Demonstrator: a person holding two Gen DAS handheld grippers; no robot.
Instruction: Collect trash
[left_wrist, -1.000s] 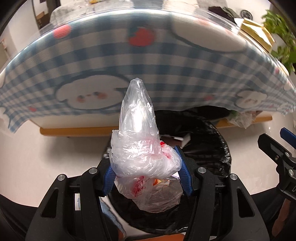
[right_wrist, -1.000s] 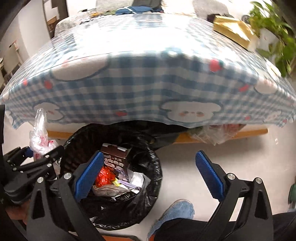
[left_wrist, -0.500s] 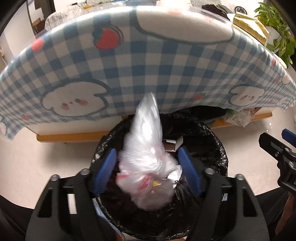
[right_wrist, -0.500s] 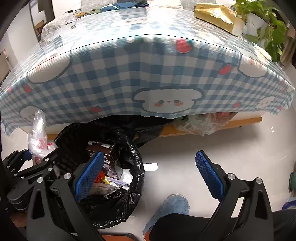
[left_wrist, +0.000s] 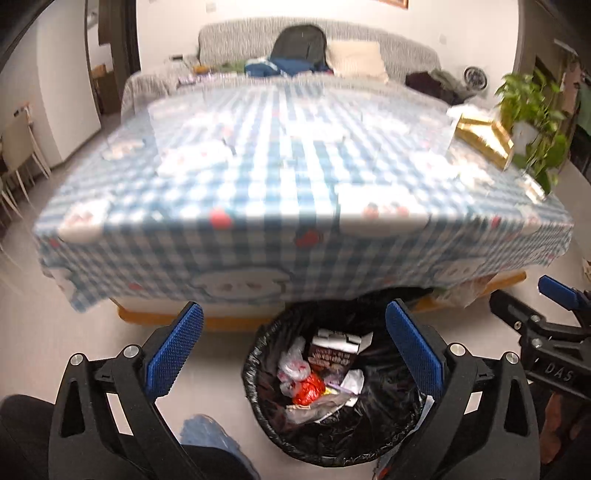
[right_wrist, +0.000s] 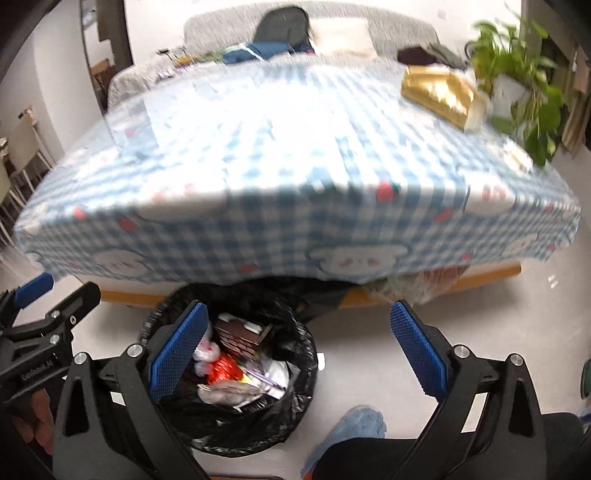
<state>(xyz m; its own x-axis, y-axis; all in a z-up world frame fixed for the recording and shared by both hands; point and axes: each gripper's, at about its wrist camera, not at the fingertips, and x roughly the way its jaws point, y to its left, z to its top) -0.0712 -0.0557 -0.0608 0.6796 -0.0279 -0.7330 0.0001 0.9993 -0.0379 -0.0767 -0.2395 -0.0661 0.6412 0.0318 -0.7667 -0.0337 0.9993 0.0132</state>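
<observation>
Bench (left_wrist: 258, 155): covered by a blue-and-white checked cloth with bear and strawberry prints; gold bag (left_wrist: 484, 138) at its far right corner, potted plant (left_wrist: 535, 122) beside it.
Far wall: grey sofa (left_wrist: 369, 33) with a backpack (left_wrist: 299, 42) and cushion (left_wrist: 356, 59).
Floor (right_wrist: 362, 343): pale, glossy.
Bin (left_wrist: 280, 435): black-lined, on the floor at the bench's near edge; holds a clear plastic bag (left_wrist: 293, 367), red wrapper (left_wrist: 308, 391), dark carton (left_wrist: 332, 356).
Left gripper (left_wrist: 295, 350): fingers opening, nothing between them.
Right gripper (right_wrist: 299, 354): fingers wide apart, empty.

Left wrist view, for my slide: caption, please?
Left claw opening empty above the black-lined trash bin, clear plastic bag lying inside.
</observation>
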